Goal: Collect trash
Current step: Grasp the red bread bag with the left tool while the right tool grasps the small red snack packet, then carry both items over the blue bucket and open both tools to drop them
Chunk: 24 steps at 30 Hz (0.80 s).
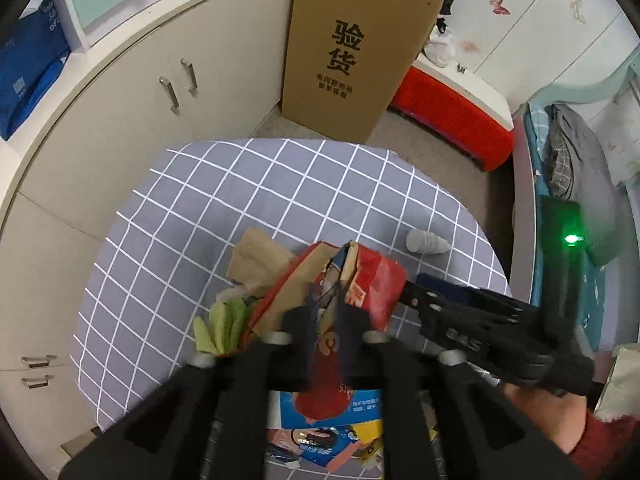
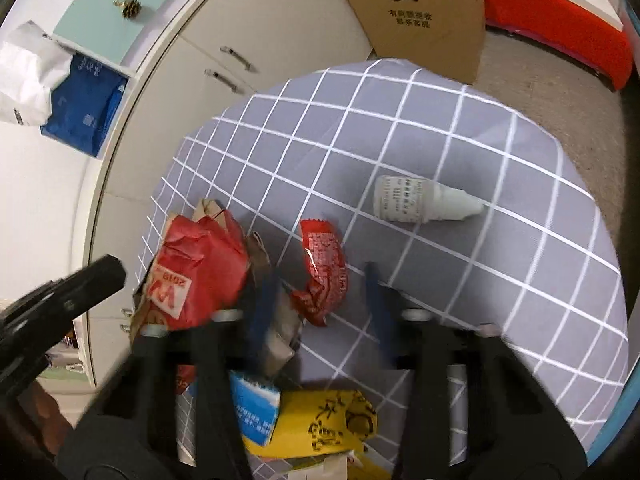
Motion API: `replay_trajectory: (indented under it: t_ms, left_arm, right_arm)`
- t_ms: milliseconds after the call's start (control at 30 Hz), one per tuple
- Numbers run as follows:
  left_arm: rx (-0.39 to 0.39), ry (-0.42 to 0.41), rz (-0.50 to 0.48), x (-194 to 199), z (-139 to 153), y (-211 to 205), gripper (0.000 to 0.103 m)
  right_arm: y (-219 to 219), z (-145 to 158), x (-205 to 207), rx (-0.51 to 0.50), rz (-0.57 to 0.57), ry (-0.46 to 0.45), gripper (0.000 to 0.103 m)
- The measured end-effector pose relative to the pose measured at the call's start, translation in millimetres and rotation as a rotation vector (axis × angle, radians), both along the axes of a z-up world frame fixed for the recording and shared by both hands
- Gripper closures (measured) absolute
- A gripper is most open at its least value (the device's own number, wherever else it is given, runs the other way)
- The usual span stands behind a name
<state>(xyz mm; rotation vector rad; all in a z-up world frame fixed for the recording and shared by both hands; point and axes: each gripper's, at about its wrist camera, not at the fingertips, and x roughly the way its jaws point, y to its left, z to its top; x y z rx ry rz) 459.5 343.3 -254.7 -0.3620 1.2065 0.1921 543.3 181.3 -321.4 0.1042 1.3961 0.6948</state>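
A crumpled red and brown paper bag stands up between the pads of my left gripper, which is shut on its folded edge. In the right wrist view this bag sits at the table's left side, with the left gripper reaching in from the left. My right gripper is open over a small red wrapper, which lies between its blue pads without being pressed. Its left pad rests against brown paper. In the left wrist view the right gripper touches the bag's right side.
On the grey checked tablecloth lie a small white bottle, green scraps, brown paper, a blue and white packet and a yellow wrapper. A tall cardboard box and cabinets stand behind. A red-sleeved hand holds the right gripper.
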Motion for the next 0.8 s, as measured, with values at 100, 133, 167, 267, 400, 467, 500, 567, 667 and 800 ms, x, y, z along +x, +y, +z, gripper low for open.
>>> replay_trajectory:
  t_ms: [100, 133, 167, 267, 400, 467, 500, 567, 667, 800]
  left_arm:
    - [0.028, -0.025, -0.047, 3, 6, -11, 0.048]
    - [0.040, -0.017, -0.067, 6, 5, -15, 0.048]
    - [0.055, -0.008, -0.085, 8, 4, -21, 0.048]
    - [0.067, 0.017, -0.142, 19, -2, -37, 0.047]
    - [0.156, 0.082, -0.230, 34, -16, -61, 0.033]
    - [0.219, 0.127, -0.238, 38, -25, -65, 0.033]
    - [0.239, 0.149, -0.231, 40, -30, -65, 0.033]
    - [0.259, 0.165, -0.208, 43, -34, -60, 0.045]
    - [0.231, 0.155, -0.172, 42, -29, -49, 0.051]
    - [0.218, 0.130, -0.140, 34, -16, -37, 0.055]
  right_arm:
    - [-3, -1, -2, 0.000, 0.004, -0.013, 0.091]
    - [-7, 0, -2, 0.002, -0.007, -0.014, 0.091]
    - [-14, 1, -2, 0.008, -0.025, -0.014, 0.091]
    - [-34, 4, 0, 0.015, -0.065, -0.015, 0.092]
    - [-60, 4, 2, 0.026, -0.113, 0.000, 0.092]
    - [-65, 4, 3, 0.040, -0.122, 0.011, 0.092]
    - [-67, 5, 3, 0.051, -0.125, 0.012, 0.092]
    - [-69, 6, 2, 0.062, -0.120, 0.012, 0.092]
    - [-67, 8, 0, 0.082, -0.104, 0.010, 0.092]
    - [-66, 13, -3, 0.113, -0.089, 0.014, 0.092]
